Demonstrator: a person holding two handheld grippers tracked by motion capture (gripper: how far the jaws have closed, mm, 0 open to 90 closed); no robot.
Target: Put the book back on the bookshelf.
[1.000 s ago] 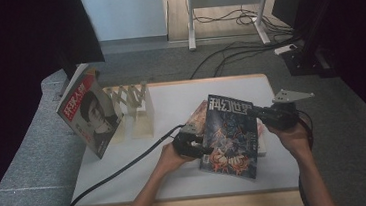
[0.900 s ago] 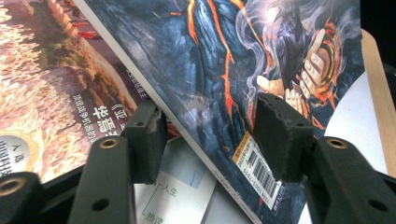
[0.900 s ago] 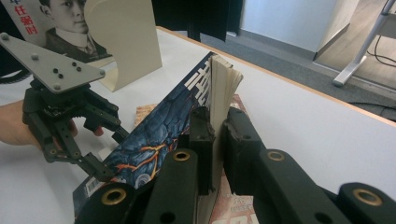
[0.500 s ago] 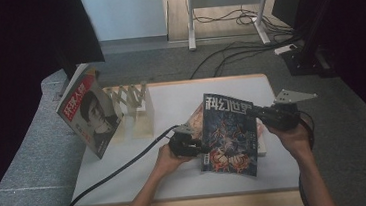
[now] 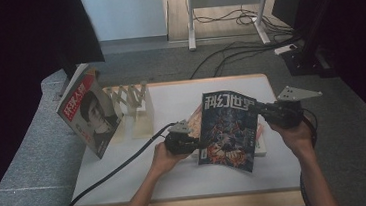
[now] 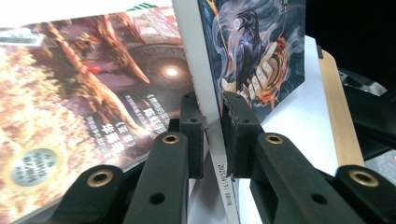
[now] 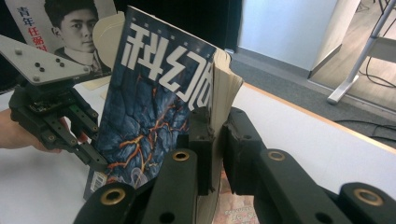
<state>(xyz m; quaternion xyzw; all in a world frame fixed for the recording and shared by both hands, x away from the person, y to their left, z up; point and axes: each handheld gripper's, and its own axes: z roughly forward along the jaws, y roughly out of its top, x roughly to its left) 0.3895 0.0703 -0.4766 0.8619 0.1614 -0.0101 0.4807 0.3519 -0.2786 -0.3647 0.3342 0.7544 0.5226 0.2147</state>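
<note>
Above the middle of the table [image 5: 128, 183], a dark magazine [image 5: 228, 129] stands lifted and tilted, gripped from both sides. Left gripper [image 5: 190, 141]: jaws have just been closing, now clamped on the spine edge. Right gripper [image 5: 263, 110]: clenched on the page edge. Another magazine [image 6: 70, 93] lies flat beneath. A portrait magazine [image 5: 89, 116] leans against a wooden rack [image 5: 133, 100], well apart at the left.

The held magazine [image 5: 227, 129] carries the white title 科幻世界 across its cover top. The magazine standing at the table's [image 5: 188, 183] left edge [image 5: 89, 116] reads 环球人物 in white on red.
</note>
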